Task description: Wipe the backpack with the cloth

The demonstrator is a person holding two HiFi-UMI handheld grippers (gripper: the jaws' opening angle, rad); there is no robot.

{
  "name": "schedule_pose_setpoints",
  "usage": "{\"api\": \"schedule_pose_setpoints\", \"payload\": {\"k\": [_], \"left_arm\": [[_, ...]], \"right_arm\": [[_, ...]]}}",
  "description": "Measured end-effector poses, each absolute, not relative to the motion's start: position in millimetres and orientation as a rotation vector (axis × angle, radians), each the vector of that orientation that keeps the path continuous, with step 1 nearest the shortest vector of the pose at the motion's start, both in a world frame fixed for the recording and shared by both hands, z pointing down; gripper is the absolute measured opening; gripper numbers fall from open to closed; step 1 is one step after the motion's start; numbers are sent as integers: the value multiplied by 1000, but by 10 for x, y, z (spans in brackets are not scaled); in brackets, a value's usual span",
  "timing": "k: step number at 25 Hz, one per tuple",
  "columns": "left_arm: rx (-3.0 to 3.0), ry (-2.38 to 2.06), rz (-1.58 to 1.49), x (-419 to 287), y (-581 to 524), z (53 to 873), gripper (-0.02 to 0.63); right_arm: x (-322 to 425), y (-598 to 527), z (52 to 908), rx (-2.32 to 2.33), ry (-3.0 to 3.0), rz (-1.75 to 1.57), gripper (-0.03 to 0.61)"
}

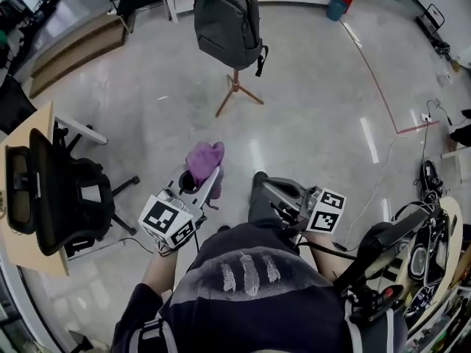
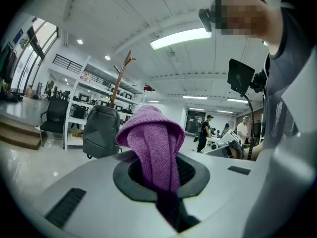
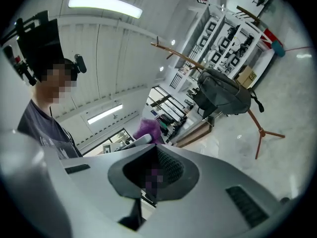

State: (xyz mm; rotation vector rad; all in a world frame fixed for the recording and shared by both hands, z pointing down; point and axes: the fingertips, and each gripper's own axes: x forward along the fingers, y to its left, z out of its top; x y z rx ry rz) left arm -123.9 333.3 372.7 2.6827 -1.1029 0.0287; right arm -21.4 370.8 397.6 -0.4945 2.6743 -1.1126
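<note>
Head view: open floor (image 1: 316,116) lies between backpack (image 1: 228,24) and cloth (image 1: 204,159) in left gripper (image 1: 203,185).

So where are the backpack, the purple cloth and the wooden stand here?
backpack (image 1: 227,22), head view, its front panel.
purple cloth (image 2: 156,145), left gripper view, its draped front fold.
wooden stand (image 1: 236,85), head view, where its legs meet.

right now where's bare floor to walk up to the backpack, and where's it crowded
Bare floor runs straight ahead from the cloth to the stand under the backpack. Crowded at left by the chair and desk, at right by cables and gear.
</note>
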Motion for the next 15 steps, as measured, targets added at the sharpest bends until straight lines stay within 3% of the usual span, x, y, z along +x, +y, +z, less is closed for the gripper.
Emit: {"api": "schedule_pose_setpoints", "payload": {"k": [9,15], "left_arm": [[2422,-1402,80,-1237,1016,4149,49],[2220,-1528,78,-1712,-253,4715,49]], "right_arm": [[371,1672,4005,-247,2720,-1196,3],[26,918,3862,-43,2920,-1057,3]]}}
